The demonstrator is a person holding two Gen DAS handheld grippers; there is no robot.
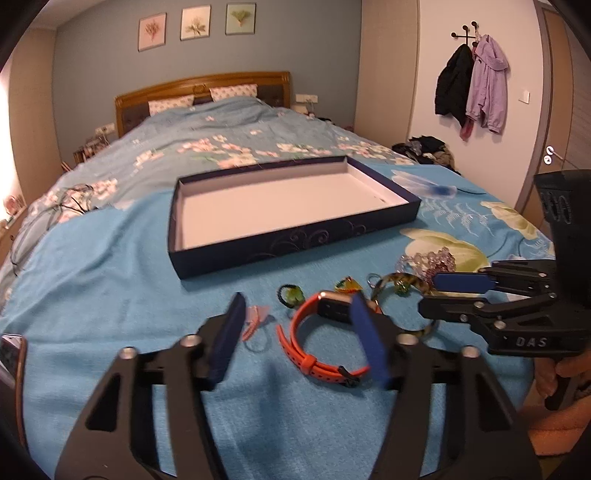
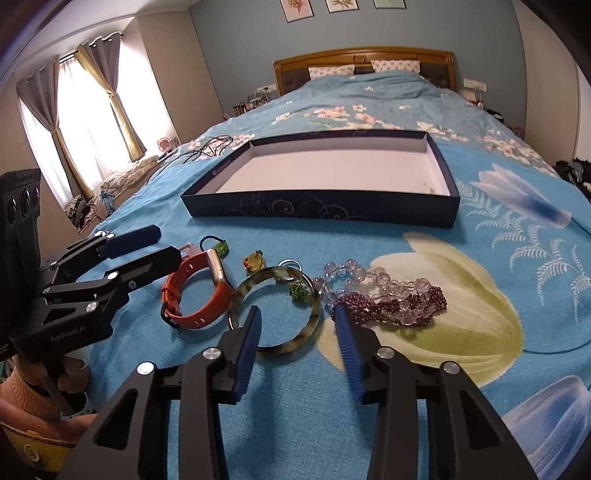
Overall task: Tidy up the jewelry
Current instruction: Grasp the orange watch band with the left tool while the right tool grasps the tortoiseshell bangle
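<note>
Pick-up step, judged. Left claw (image 1: 299,334) half open, empty, over orange watch (image 1: 317,332) nr bed's (image 1: 92,295) foot edge. Right claw (image 2: 299,332) half open, empty, astride bangle (image 2: 280,314). Tray (image 1: 291,236) empty behind. Next: lower, close, carry to tray.

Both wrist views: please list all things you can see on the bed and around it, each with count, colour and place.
box: one, dark blue with white inside, nothing in it, on the bed beyond the jewelry
watch: one, orange strap, left end of the jewelry group
bangle: one, mottled green-brown, right of the watch
bead strands: a pile, clear and purple, right of the bangle
hair tie: one, dark with green charm, behind the watch
small charm: one, yellow-orange, behind the bangle
bedspread: one, blue, floral
pictures: three, on the wall above the headboard
jackets: two, black and lilac, on wall hooks
left tongs: open, above the watch
right tongs: open, above the bangle
</note>
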